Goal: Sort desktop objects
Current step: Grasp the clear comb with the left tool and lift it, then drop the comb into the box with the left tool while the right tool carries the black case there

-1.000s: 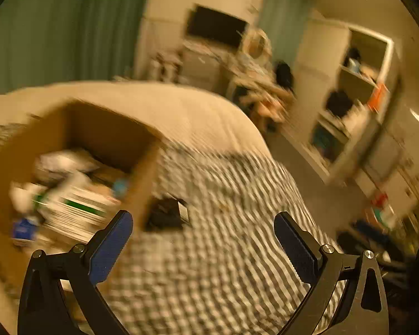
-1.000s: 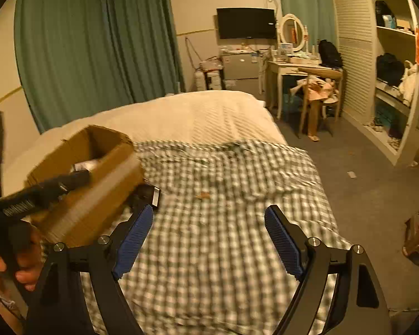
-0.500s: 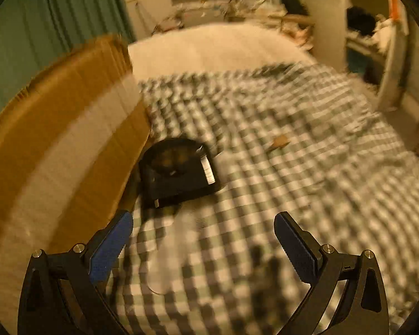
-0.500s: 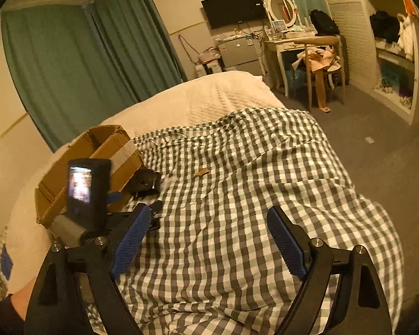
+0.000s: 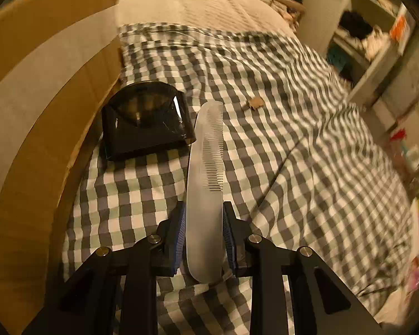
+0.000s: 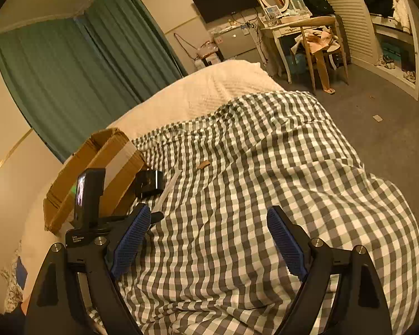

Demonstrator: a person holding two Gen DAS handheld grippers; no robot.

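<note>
My comb's (image 5: 205,189) near end tucked behind my left gripper's pads (image 5: 180,234), cardboard box (image 5: 42,97) cut off at the left edge, its contents out of sight; shelf clutter (image 5: 377,36) at right smeared by blur; from my right wrist, comb (image 6: 169,188) partly behind my left gripper (image 6: 153,217)

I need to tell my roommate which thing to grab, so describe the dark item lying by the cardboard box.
On the grey-and-white checked bedspread, find the open brown cardboard box. Right against its side lies a glossy black, rounded plastic case. Unlike the long frosted translucent comb beside it, it is squat and dark.
</note>
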